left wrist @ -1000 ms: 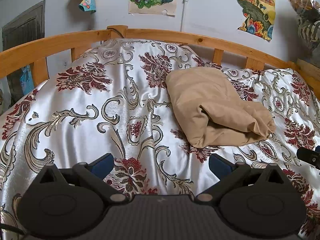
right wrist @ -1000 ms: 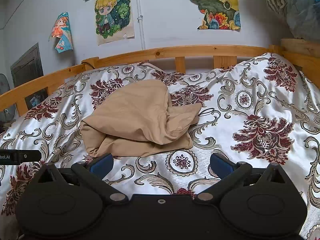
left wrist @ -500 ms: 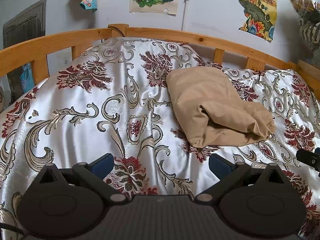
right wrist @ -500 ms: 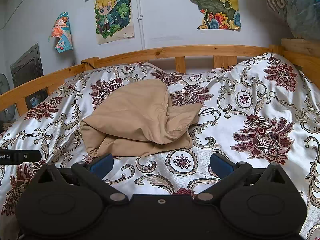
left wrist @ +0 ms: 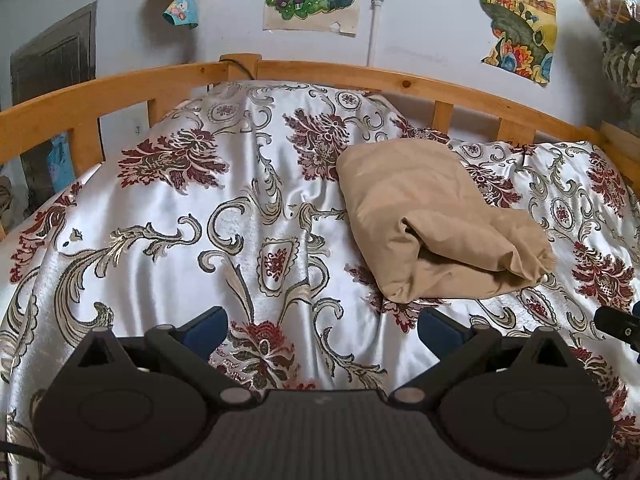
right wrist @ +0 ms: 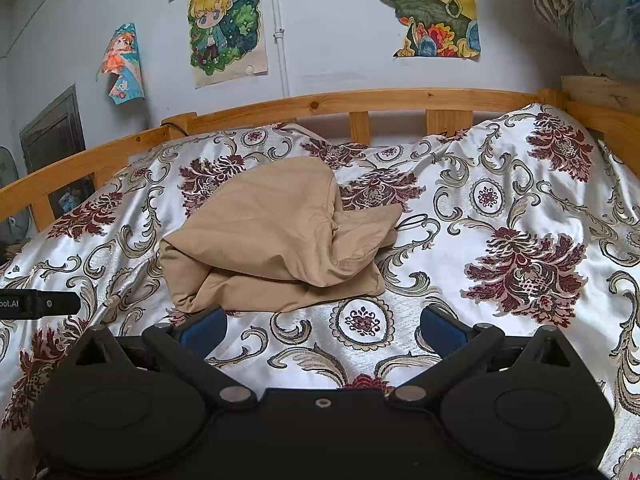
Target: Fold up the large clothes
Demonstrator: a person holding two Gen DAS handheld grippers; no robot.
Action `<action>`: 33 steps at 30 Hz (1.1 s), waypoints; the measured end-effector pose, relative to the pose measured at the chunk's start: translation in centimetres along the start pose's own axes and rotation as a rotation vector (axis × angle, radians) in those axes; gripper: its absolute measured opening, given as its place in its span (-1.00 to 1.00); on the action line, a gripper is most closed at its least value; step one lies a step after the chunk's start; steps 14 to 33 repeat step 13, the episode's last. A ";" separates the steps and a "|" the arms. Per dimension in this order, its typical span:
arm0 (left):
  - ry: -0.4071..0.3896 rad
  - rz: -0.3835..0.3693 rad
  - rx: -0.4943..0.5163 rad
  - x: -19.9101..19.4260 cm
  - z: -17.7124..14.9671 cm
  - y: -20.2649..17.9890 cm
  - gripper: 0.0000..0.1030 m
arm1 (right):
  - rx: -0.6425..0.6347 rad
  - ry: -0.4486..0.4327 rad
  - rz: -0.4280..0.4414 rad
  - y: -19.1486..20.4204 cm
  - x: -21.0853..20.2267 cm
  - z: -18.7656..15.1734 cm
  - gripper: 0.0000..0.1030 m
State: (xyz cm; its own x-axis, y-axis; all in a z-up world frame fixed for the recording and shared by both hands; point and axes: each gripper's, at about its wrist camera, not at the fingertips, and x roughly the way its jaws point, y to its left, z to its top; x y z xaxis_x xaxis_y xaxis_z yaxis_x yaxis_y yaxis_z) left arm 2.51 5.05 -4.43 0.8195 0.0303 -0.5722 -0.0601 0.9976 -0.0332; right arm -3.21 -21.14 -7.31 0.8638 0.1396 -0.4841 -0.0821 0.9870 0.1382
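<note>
The left gripper [left wrist: 322, 326] and the right gripper [right wrist: 322, 326] hover with jaws spread wide, holding nothing, above the bedspread [left wrist: 168, 240]. Beyond them lies the tan garment [right wrist: 276, 236], bundled mid-bed. Farther back runs the wooden rail [right wrist: 400, 100].

A glossy white satin bedspread [left wrist: 168, 216] with dark red flowers and grey-gold scrolls covers the bed. A light wooden slatted bed rail [right wrist: 360, 100] curves behind it. On the pale wall hang a cartoon-child poster [right wrist: 226, 28], a curling orange-and-blue picture [right wrist: 122, 66] and a torn landscape painting [left wrist: 520, 16].
</note>
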 end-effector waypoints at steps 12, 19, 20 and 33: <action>-0.037 0.011 0.067 -0.4 0.2 -0.7 0.99 | 0.000 0.001 0.001 0.0 0.0 0.0 0.99; -0.034 0.011 0.064 -0.4 0.2 -0.7 0.99 | 0.000 0.001 0.001 0.0 0.0 0.0 0.99; -0.034 0.011 0.064 -0.4 0.2 -0.7 0.99 | 0.000 0.001 0.001 0.0 0.0 0.0 0.99; -0.034 0.011 0.064 -0.4 0.2 -0.7 0.99 | 0.000 0.001 0.001 0.0 0.0 0.0 0.99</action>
